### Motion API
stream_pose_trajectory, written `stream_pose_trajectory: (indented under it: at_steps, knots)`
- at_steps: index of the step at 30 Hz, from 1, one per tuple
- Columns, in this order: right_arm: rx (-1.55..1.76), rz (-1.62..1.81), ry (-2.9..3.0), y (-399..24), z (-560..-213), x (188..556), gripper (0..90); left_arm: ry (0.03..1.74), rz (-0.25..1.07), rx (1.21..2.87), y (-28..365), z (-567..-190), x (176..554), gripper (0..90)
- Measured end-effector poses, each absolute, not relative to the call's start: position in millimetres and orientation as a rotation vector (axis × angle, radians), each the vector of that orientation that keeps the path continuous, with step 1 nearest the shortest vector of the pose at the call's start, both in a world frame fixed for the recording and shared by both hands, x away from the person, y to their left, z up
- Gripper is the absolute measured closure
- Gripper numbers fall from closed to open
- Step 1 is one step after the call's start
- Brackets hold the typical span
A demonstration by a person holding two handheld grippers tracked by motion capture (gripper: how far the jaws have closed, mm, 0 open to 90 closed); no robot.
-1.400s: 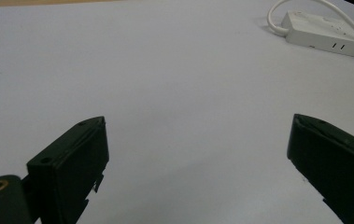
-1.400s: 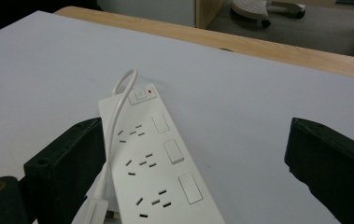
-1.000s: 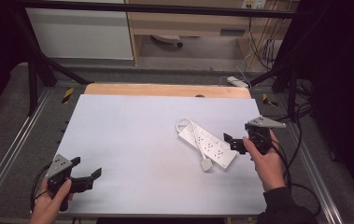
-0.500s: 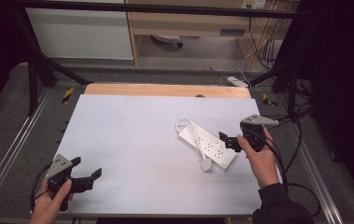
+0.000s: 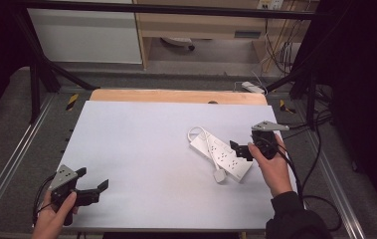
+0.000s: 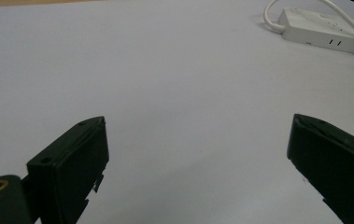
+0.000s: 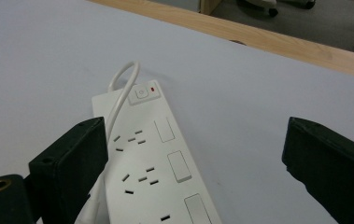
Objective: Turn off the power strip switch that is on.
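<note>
My right gripper (image 5: 242,150), jaws wide apart, hovers at the power strip (image 5: 221,155) lying right of centre on the white table (image 5: 141,144), its cord (image 5: 199,133) looped beside it, no readable writing, while my left gripper (image 5: 90,185) gapes empty at lower left.

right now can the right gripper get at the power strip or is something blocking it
Probably yes. The right gripper hangs open at the near end of the power strip, its jaws wide in the right gripper view with the strip between them. Only the strip's own white cable lies along one side.
</note>
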State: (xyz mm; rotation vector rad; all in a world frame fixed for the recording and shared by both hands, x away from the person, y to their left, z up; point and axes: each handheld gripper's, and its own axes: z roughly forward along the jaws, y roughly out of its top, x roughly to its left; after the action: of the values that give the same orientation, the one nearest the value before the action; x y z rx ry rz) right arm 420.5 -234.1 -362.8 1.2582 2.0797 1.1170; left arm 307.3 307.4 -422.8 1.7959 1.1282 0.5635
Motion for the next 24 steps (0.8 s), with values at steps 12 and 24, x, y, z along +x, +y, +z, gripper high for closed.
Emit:
stream_pose_trajectory:
  at_steps: [12,24]
  knots:
    - [1.343,1.081,2.106,-230,-372,427,5.4,1.125,0.561,1.806,307,-423,307,5.5]
    - [1.34,1.115,2.128,-227,-377,430,27.4,1.119,0.561,1.813,306,-423,307,5.4]
